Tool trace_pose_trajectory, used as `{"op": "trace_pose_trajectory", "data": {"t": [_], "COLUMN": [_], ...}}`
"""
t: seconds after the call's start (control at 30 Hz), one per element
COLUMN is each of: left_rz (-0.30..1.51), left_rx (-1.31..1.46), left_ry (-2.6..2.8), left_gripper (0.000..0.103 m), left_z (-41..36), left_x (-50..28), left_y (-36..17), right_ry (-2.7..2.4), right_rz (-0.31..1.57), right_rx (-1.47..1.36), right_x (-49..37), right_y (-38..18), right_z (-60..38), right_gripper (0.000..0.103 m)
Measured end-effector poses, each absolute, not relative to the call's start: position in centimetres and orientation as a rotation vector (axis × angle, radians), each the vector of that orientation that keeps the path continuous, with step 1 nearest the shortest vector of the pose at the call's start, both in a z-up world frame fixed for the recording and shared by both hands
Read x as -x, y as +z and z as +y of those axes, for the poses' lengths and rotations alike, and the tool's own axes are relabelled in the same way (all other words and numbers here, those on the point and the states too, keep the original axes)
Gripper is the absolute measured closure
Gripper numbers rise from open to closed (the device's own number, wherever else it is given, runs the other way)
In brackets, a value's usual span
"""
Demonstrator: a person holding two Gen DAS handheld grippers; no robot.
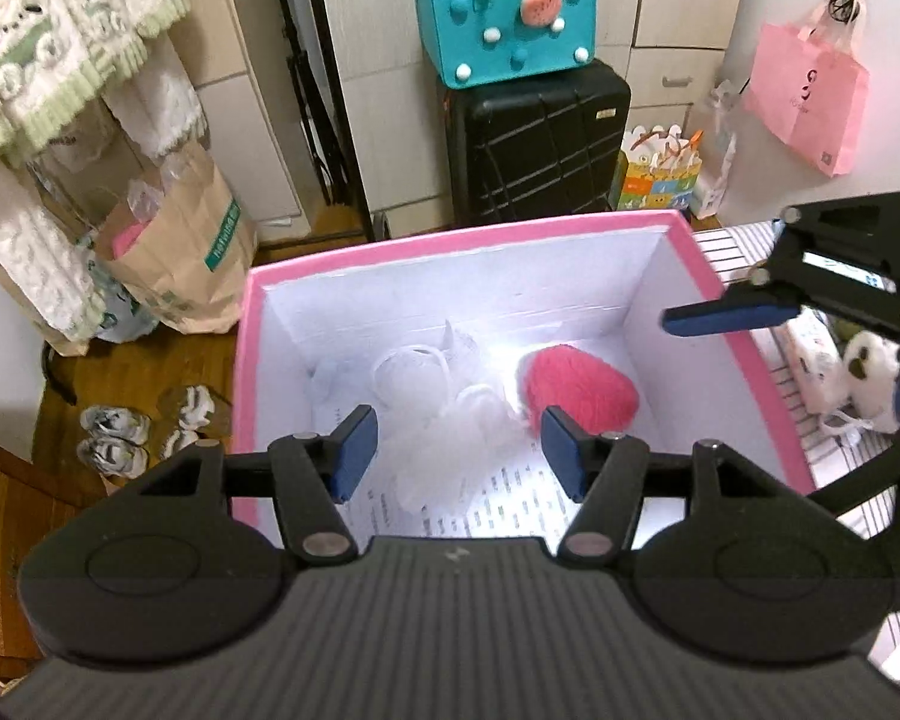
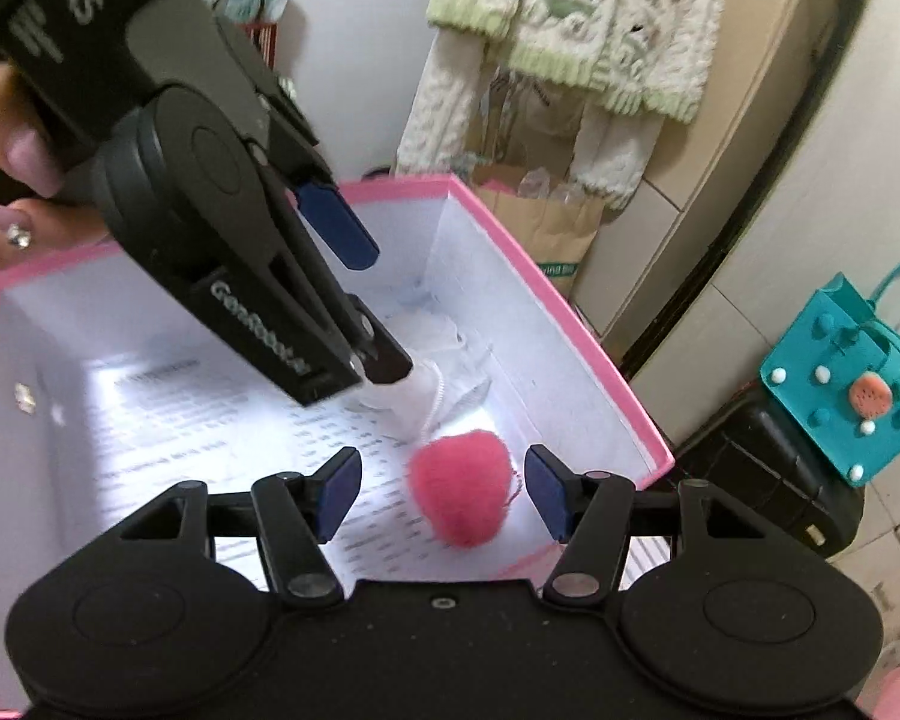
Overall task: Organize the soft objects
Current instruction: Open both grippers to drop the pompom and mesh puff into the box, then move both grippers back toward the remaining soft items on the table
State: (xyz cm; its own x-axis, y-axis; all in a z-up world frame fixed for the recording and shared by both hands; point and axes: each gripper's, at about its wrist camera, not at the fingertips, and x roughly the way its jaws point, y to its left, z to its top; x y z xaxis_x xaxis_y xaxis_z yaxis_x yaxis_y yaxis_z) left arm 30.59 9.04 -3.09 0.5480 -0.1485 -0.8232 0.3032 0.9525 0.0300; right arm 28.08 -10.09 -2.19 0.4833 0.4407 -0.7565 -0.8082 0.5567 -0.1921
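Two tools over the pink box (image 1: 744,348), both angled down into it, both with jaws apart and nothing between the pads. Left tool (image 1: 459,450): the white soft heap (image 1: 426,396) lies on the box floor below and past its tips, the pink fuzzy ball (image 1: 576,390) just past its right fingertip, neither touched. Right tool (image 2: 441,489): pink fuzzy ball (image 2: 459,489) sits in the gap between its fingers as seen from the right wrist, but lower, resting on the printed paper (image 2: 210,414) lining the floor; pads clear of it. White heap (image 2: 432,390) is beside the ball, partly hidden by the left tool (image 2: 366,300) reaching in from the upper left. A person's hand (image 2: 12,180) grips that tool's handle.
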Motion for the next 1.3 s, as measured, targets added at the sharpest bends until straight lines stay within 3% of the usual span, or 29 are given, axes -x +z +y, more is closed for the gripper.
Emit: {"op": "trace_pose_trajectory", "data": {"t": [0.43, 0.83, 0.97, 1.3], "left_rz": [0.906, 0.868, 0.856, 0.872], "left_rx": [-0.168, -0.224, -0.24, -0.294], "left_ry": [-0.288, -0.336, -0.351, -0.404], "left_gripper": [0.035, 0.026, 0.017, 0.016], "left_z": [9.9, 8.8, 8.3, 6.1], "left_x": [-22.8, -15.4, -13.1, -8.2], "left_y": [2.7, 6.8, 7.1, 5.6], "right_ry": [0.806, 0.825, 0.82, 0.801], "right_rz": [0.754, 0.715, 0.698, 0.701], "right_rx": [0.315, 0.249, 0.25, 0.237], "right_x": [-22.4, -16.4, -14.3, -9.6], "right_y": [2.3, 5.4, 6.0, 5.5], "right_z": [-14.5, -17.6, -18.6, -20.9], "right_gripper": [0.038, 0.037, 0.036, 0.035]}}
